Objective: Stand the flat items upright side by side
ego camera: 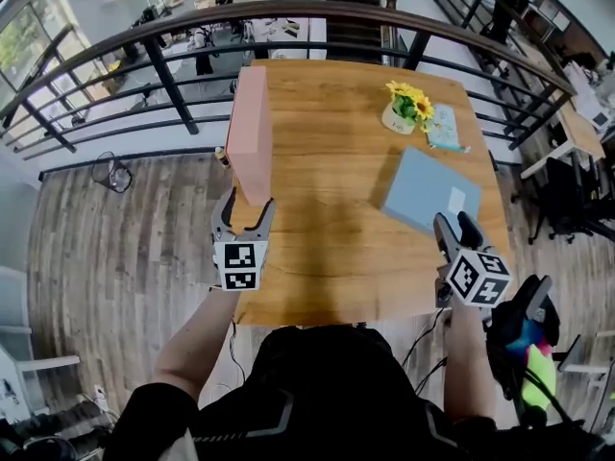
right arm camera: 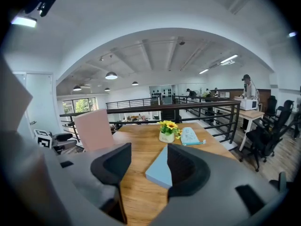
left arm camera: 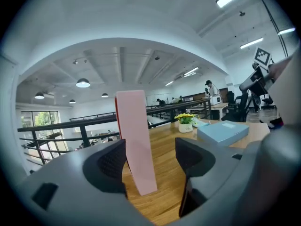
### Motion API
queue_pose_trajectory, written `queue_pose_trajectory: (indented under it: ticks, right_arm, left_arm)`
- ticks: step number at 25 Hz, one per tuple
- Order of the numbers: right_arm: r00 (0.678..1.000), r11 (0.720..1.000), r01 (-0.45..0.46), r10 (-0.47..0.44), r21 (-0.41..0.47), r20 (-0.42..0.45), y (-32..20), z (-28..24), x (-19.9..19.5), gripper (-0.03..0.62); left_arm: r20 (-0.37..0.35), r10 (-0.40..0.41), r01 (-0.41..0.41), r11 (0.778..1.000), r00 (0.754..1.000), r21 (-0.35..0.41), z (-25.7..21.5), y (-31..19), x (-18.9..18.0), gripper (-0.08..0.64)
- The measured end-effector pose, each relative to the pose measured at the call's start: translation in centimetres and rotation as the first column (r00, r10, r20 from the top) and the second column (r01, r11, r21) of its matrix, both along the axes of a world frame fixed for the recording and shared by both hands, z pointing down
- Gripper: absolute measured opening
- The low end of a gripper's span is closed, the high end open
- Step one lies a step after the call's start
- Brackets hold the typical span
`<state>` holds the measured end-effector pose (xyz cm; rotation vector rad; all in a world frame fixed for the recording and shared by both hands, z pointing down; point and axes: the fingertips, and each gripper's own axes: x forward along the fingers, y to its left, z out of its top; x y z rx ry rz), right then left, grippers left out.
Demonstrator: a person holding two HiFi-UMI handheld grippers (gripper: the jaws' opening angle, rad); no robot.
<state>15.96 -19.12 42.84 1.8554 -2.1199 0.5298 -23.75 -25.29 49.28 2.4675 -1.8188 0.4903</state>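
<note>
Left claw (ego camera: 244, 211), centre-left of frame: my jaws apart, straddling the near edge of the pink box (ego camera: 252, 128), not visibly squeezing it. That box stands upright at the table's (ego camera: 327, 243) left edge. Right claw (ego camera: 456, 225), lower right: jaws apart, empty, just short of the blue box (ego camera: 428, 188), which lies flat. One item stood; one left to stand beside it.

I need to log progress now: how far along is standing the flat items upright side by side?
Done: the pink box stands upright on its edge on the table. In hand: nothing is gripped. The left gripper is open at the pink box's near end, and the right gripper is open just short of the blue box. Left: the blue box lies flat and needs standing beside the pink one.
</note>
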Motion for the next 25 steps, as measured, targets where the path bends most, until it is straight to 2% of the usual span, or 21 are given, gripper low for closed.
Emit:
queue_pose_trajectory:
  ticks: [3, 7, 12, 14, 17, 22, 25]
  right_arm:
    - [0.998, 0.998, -0.058, 0.058, -0.021, 0.013, 0.7, 1.3, 5.0, 0.249]
    - [0.982, 0.984, -0.167, 0.172, -0.057, 0.083, 2.9, 3.8, 11.5, 0.249]
    - [0.983, 0.98, -0.167, 0.174, -0.111, 0.057, 3.9, 7.3, 17.8, 0.252]
    - [0.985, 0.981, -0.143, 0.154, -0.13, 0.074, 4.6, 8.8, 19.0, 0.259]
    - [0.993, 0.985, -0.062, 0.078, -0.16, 0.09, 4.7, 11.4, 20.0, 0.288]
    - [0.993, 0.972, 0.085, -0.066, -0.218, 0.094, 4.2, 16.6, 21.6, 0.321]
    - [0.987, 0.954, 0.158, -0.142, -0.256, 0.08, 4.0, 19.7, 22.2, 0.324]
  left_arm:
    - [0.021, 0.054, -0.054, 0.998, 0.998, -0.017, -0.3, 1.5, 3.2, 0.331]
    - [0.072, 0.184, -0.18, 0.982, 0.98, -0.057, 0.2, 3.1, 9.4, 0.331]
    - [0.114, 0.311, -0.294, 0.945, 0.943, -0.143, 2.5, 3.4, 18.0, 0.331]
    - [0.131, 0.37, -0.345, 0.921, 0.92, -0.183, 3.2, 3.1, 21.2, 0.331]
    - [0.14, 0.438, -0.401, 0.886, 0.888, -0.233, 4.3, 2.5, 25.6, 0.331]
    - [0.113, 0.492, -0.43, 0.834, 0.863, -0.345, 7.9, 0.6, 31.0, 0.331]
    - [0.092, 0.501, -0.43, 0.812, 0.861, -0.395, 9.8, -0.5, 32.7, 0.331]
